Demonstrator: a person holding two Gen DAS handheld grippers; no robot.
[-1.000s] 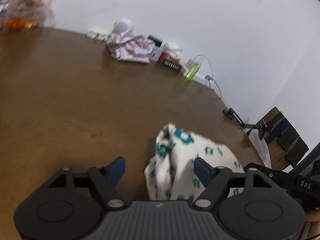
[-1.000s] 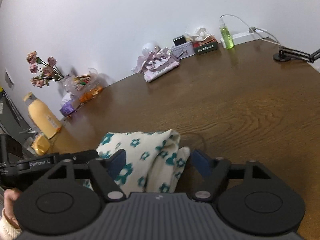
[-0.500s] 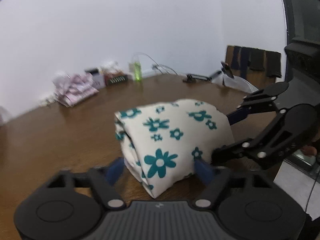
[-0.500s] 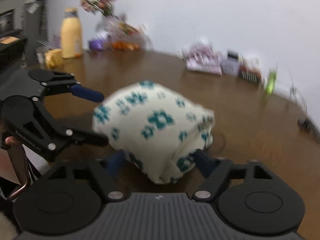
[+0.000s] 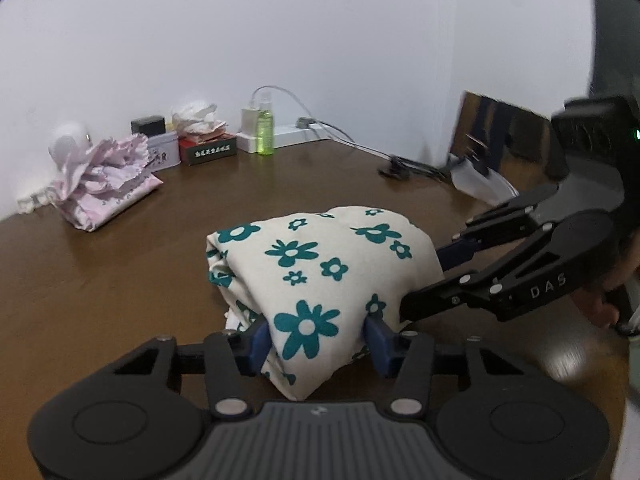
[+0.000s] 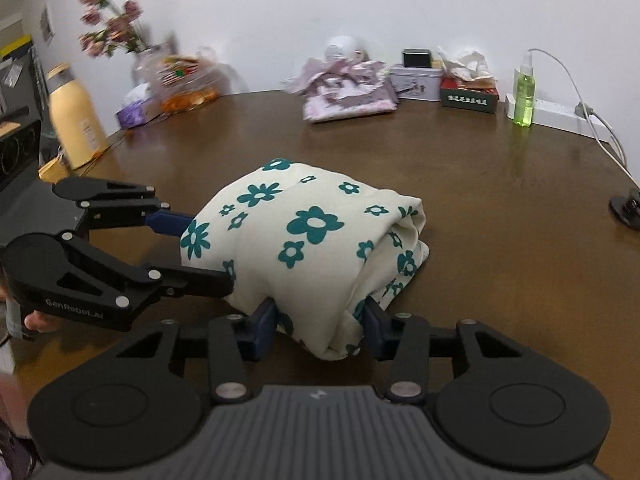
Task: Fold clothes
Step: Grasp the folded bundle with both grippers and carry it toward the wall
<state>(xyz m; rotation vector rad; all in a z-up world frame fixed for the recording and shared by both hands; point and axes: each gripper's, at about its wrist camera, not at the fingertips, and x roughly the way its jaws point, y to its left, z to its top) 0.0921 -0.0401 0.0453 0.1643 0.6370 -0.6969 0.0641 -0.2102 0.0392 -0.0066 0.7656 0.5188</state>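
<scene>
The left gripper [image 5: 316, 340] and right gripper [image 6: 318, 330] each pinch an end of the folded floral garment [image 6: 308, 248], bundled on the brown table [image 6: 500, 208]. Along the far wall lie a pink crumpled cloth [image 6: 348, 94], yellow bottle [image 6: 76, 120], tin [image 6: 416, 82] and green spray bottle [image 6: 524, 100], well apart from it

The left wrist view sits low over the tabletop [image 5: 120, 280], looking forward between its own fingers [image 5: 256, 344] toward the back wall and the right-hand corner, very near the folded floral cloth [image 5: 316, 272]. The right wrist view looks from the opposite end of that cloth [image 6: 304, 240], low and just as near, toward the back wall and left side. Both views share the cloth, the green spray bottle [image 5: 265, 128] [image 6: 524, 96], and each other's gripper.
</scene>
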